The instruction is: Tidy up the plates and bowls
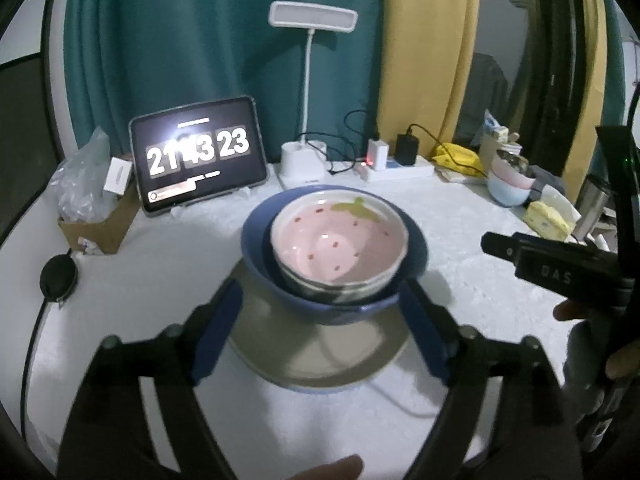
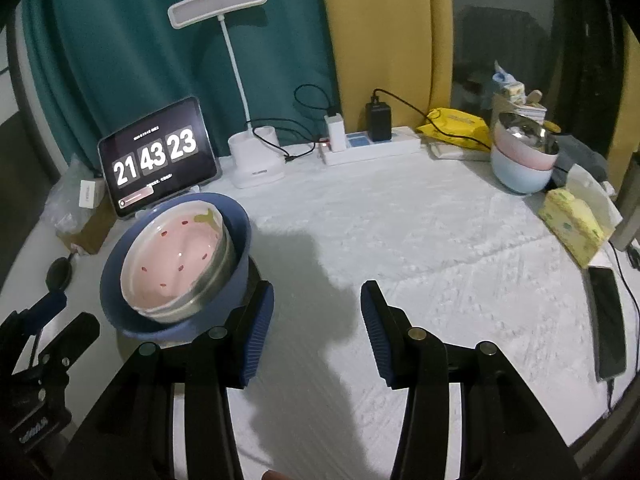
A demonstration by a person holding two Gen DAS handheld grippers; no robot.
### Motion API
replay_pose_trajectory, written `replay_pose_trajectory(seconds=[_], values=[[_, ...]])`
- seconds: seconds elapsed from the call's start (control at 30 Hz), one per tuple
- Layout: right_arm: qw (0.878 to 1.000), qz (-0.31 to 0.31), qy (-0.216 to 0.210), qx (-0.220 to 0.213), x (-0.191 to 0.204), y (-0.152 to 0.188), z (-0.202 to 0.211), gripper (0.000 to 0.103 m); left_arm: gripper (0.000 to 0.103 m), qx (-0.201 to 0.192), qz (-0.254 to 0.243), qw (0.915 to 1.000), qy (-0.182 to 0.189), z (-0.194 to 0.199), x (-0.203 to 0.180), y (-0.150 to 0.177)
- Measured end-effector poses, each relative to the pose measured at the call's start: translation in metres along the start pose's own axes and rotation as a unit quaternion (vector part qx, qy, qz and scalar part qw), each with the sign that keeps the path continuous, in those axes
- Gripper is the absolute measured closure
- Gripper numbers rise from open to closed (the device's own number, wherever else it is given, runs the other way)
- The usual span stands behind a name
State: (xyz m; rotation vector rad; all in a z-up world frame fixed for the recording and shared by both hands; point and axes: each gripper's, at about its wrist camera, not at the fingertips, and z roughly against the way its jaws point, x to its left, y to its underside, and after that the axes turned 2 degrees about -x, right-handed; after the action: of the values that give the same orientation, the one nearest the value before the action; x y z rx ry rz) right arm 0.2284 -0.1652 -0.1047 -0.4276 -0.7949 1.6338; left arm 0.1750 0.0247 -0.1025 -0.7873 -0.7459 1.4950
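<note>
Black gripper [image 2: 318, 324] frames, ribbed blue fingers [image 2: 256, 332], silver pivot screws.

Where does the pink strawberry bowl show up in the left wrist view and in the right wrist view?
Left wrist view: the strawberry bowl sits at centre, nested in the blue bowl, just beyond the open fingers.
Right wrist view: the same bowl is at lower left.
Shared landmark: the clock tablet stands behind the stack in both views.
</note>
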Motion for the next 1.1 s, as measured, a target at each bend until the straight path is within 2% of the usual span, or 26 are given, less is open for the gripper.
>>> replay_pose_trajectory(seconds=[0.2, 0.77, 1.1], values=[[1.000, 0.002, 0.007, -0.014, -0.006, 0.008, 0.020, 0.055, 0.012, -0.014, -0.003, 0.9999, 0.002, 0.017, -0.010, 0.005], [0.998, 0.000, 0.003, -0.058, -0.016, 0.028, 0.086, 0.055, 0.012, -0.039, -0.008, 0.9992, -0.006, 0.072, -0.026, 0.012], [0.995, 0.001, 0.014, -0.098, -0.023, 0.032, 0.126, 0.055, 0.012, -0.077, -0.002, 0.9969, -0.013, 0.108, -0.028, 0.004]])
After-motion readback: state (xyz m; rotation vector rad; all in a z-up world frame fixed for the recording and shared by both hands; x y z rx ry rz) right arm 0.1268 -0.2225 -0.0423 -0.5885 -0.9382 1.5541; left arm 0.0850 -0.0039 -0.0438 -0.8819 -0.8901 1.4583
